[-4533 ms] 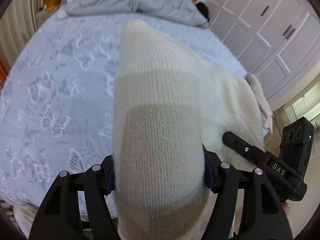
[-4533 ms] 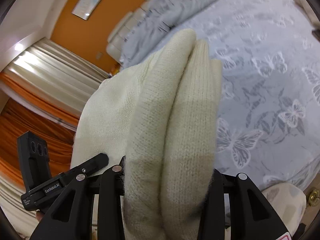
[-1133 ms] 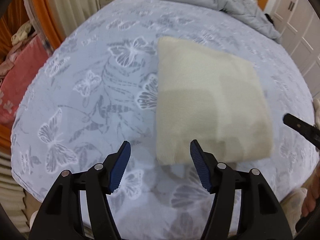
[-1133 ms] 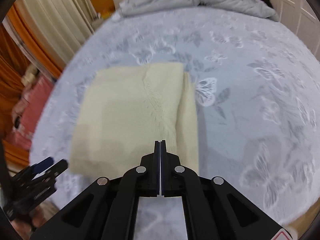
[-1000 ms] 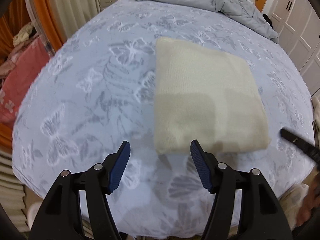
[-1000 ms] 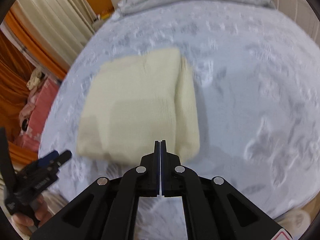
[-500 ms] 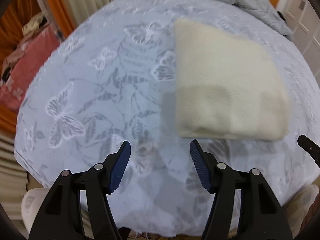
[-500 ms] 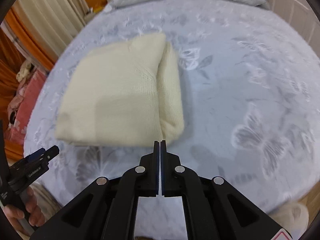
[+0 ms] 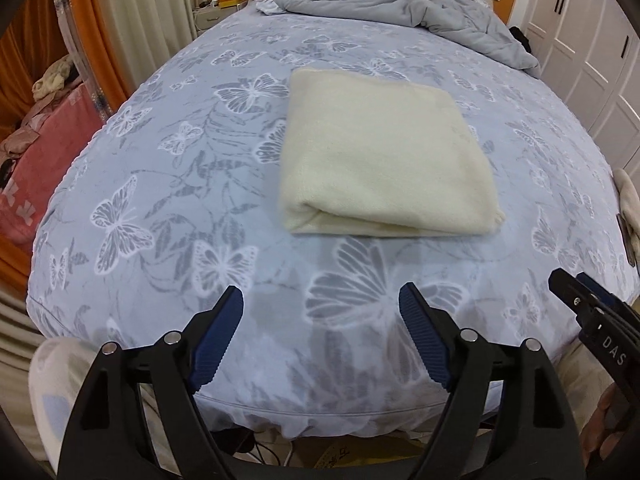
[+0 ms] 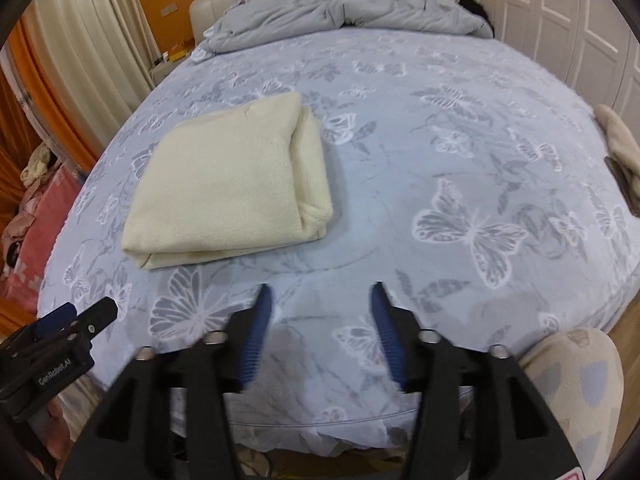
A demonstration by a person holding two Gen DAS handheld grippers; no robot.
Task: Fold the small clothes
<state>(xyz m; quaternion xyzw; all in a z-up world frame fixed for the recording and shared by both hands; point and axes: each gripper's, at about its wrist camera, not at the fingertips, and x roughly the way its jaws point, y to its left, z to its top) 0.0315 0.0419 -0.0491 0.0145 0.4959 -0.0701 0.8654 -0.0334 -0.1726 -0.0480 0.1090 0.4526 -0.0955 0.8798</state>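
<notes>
A cream knitted garment (image 9: 384,156) lies folded into a thick rectangle on the blue butterfly bedsheet (image 9: 200,160); it also shows in the right wrist view (image 10: 232,184), left of centre. My left gripper (image 9: 320,312) is open and empty, held back near the bed's front edge, short of the garment. My right gripper (image 10: 318,300) is open and empty, also near the front edge, to the right of the garment. Each gripper shows at the other view's lower corner: the right one (image 9: 588,312) and the left one (image 10: 80,320).
A crumpled grey duvet (image 10: 340,12) lies at the head of the bed. White wardrobe doors (image 10: 560,20) stand on the right. Curtains (image 9: 132,12) and a pink pile (image 9: 32,160) are on the left. A beige cloth (image 10: 620,144) lies at the bed's right edge.
Both grippers let go of the folded garment and drew back toward the bed's front edge. The right gripper, shut half a second ago, is now open. The garment rests flat.
</notes>
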